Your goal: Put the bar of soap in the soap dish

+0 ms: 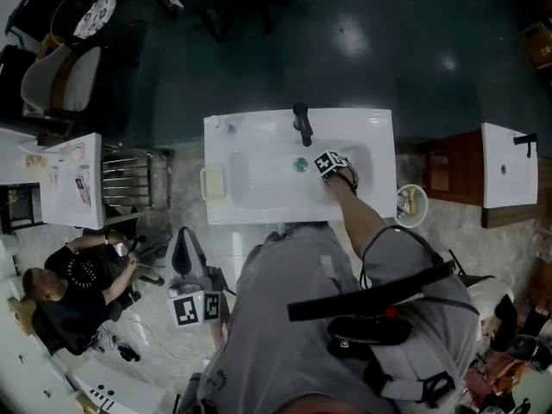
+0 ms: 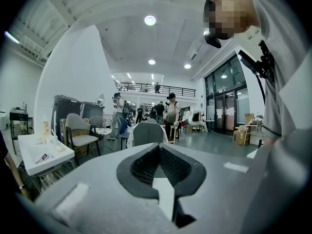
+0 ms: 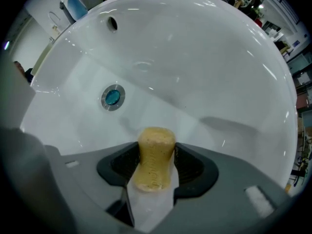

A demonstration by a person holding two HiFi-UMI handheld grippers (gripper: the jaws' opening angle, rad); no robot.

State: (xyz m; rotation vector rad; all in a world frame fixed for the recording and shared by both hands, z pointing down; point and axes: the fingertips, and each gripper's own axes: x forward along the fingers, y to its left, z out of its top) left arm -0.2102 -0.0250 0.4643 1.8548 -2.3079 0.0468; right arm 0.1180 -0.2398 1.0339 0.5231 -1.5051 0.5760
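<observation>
A tan bar of soap stands on end between the pads of my right gripper, which is shut on it. That gripper points straight down inside the white sink basin, just right of the blue-green drain. The pale soap dish sits on the sink's left rim, with nothing seen in it. My left gripper hangs low beside the person's hip, away from the sink. In the left gripper view its jaws are shut with nothing held, pointing out across the room.
A black faucet stands at the back of the sink. A small round bin sits right of the sink, and a second basin further right. A table and a seated person are at left.
</observation>
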